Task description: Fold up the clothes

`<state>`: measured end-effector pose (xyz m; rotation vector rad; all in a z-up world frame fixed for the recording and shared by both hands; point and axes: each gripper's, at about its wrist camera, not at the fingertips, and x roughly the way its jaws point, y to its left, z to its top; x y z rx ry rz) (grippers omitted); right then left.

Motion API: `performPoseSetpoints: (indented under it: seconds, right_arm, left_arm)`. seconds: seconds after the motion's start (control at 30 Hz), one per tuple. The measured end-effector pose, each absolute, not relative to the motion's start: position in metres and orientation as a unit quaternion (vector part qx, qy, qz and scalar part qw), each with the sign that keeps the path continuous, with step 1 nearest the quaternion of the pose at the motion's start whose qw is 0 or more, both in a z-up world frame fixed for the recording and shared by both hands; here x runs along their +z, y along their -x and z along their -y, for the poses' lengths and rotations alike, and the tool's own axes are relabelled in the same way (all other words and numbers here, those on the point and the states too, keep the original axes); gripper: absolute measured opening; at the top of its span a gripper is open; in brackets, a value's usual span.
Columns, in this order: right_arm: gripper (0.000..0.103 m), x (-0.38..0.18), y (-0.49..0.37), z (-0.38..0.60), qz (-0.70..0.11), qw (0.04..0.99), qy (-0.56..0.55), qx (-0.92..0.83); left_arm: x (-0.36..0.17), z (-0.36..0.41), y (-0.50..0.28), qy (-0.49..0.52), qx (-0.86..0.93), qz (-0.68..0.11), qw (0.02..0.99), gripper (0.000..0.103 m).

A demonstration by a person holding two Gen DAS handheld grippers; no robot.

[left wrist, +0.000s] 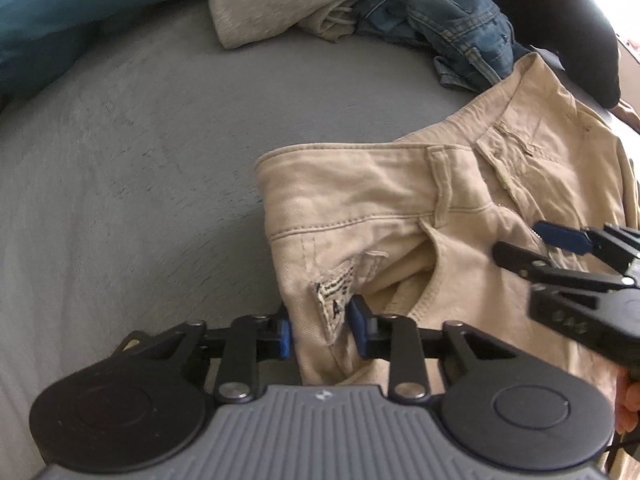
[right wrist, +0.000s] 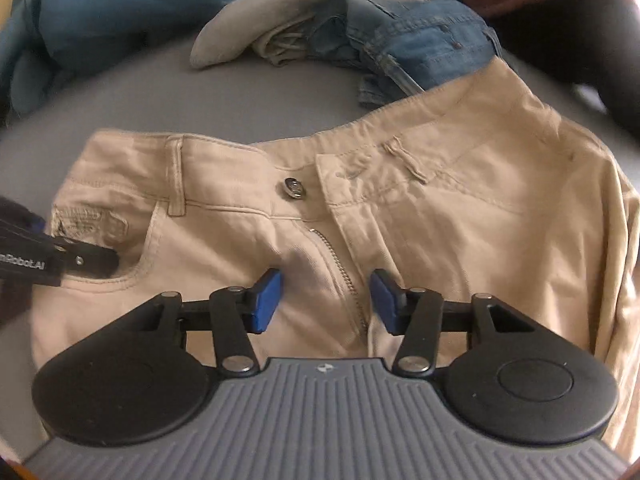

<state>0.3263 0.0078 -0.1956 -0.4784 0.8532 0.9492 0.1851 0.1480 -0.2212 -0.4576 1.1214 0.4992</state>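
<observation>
Grey surface (left wrist: 120, 168) carries everything; your beige trousers (right wrist: 460, 216) lie flat across it, waistband away from you, fly unzipped, metal button (right wrist: 294, 189) showing. Behind them sits a heap: blue jeans (right wrist: 424, 48) touching the waistband, a pale grey garment (left wrist: 280, 4) beside those, a teal cloth (right wrist: 132, 4) far left. Your left gripper (left wrist: 320, 334) straddles the trousers' left side seam edge with a woven label (left wrist: 334, 296) between its blue pads; cloth sits in the gap, can't tell if it's pinched. Your right gripper (right wrist: 326, 300) hangs over the zipper (right wrist: 344, 280), jaws apart, nothing grasped, fabric below
</observation>
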Motion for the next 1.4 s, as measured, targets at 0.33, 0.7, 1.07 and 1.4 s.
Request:
performPoseSetpoints:
  seconds: [0.33,0.7,1.07,1.4]
  right_arm:
    - [0.004,-0.185,-0.318,-0.023,-0.363,0.788,0.232,0.441]
    - [0.007,-0.206,-0.332,-0.052,-0.374,0.792,0.210,0.434]
    - [0.082,-0.127,-0.402,0.036,-0.313,0.871,0.156,0.346]
    - [0.009,-0.187,-0.517,0.056,-0.501,0.802,0.014,0.325]
  left_arm:
    - [-0.213,-0.143,-0.173,0.223,0.247,-0.492,0.805,0.010]
    - [-0.228,-0.152,-0.182,0.223,0.245,-0.513,0.792,0.019]
    - [-0.230,-0.156,-0.179,0.235,0.249,-0.511,0.788,0.020]
    - [-0.219,-0.150,-0.166,0.228,0.255,-0.490,0.802,0.006]
